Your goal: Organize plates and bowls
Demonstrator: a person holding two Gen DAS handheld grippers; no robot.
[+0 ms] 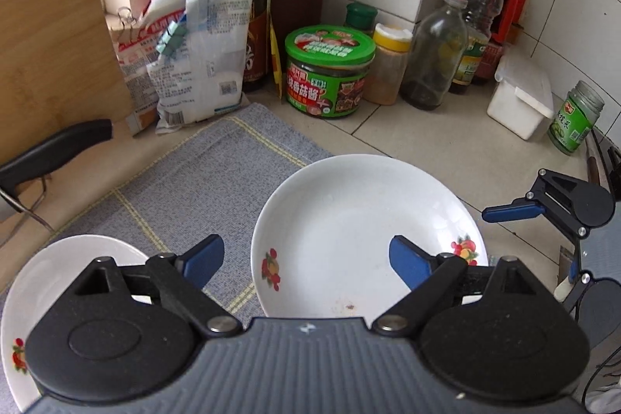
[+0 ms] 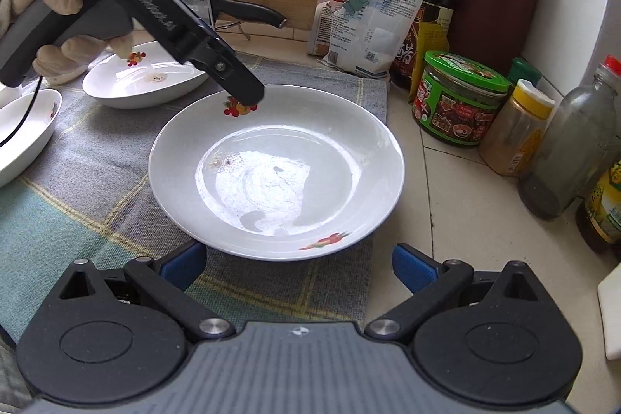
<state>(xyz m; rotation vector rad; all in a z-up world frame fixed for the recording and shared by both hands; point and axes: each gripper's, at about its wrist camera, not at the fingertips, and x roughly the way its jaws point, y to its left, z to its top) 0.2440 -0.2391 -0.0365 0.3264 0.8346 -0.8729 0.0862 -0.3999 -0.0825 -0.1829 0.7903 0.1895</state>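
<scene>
We see the wide white ceramic plate with red fruit prints [image 2: 276, 173] lying flat on the grey checked cloth mat [image 2: 89, 181], its right edge reaching past the mat onto the tiled surface [image 2: 458, 220]. Over the plate's far rim our left gripper [image 1: 306, 260] hovers with jaws spread and nothing between them. At the plate's near rim, our right gripper [image 2: 299, 268] likewise holds its jaws apart and empty, while two smaller white bowls [image 2: 143, 84] sit left of the plate.
</scene>
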